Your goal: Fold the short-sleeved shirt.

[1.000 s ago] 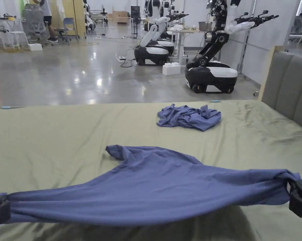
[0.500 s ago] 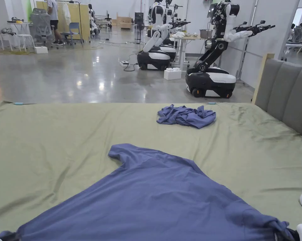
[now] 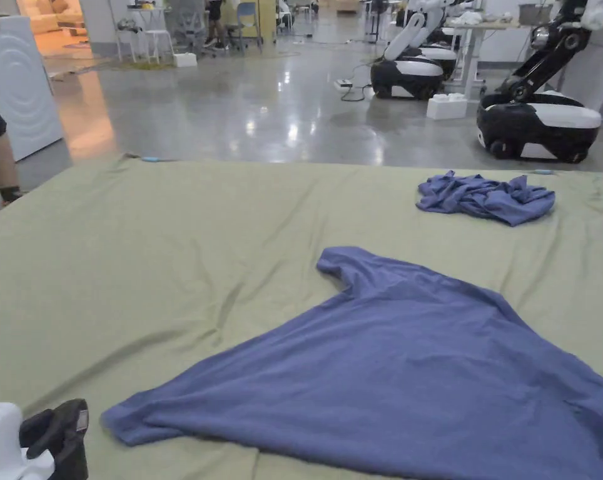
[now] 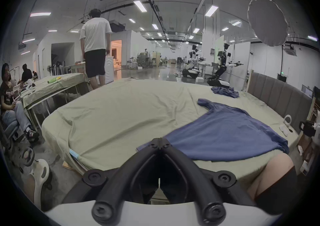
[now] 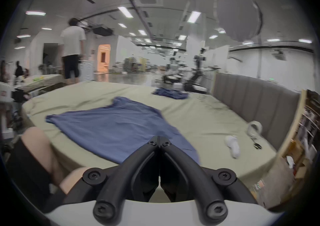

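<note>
- The blue short-sleeved shirt (image 3: 406, 369) is seen spread flat on the green-sheeted bed (image 3: 169, 262), with one sleeve pointing toward the far edge.
- The left gripper (image 4: 160, 143) is seen in its own view with its jaws brought together and nothing between them; the tips are placed just before the near left corner of the shirt (image 4: 223, 131).
- In the head view the left gripper (image 3: 59, 431) is found just beside that corner, apart from the cloth.
- The right gripper (image 5: 159, 140) is likewise seen with jaws pressed together at the tips, set in front of the shirt's (image 5: 112, 125) near right edge; whether cloth is touched cannot be told.
- A crumpled blue garment (image 3: 486, 199) is left near the far edge of the bed, well apart from the shirt.
- A padded headboard (image 5: 251, 98) is seen along the bed's right side.
</note>
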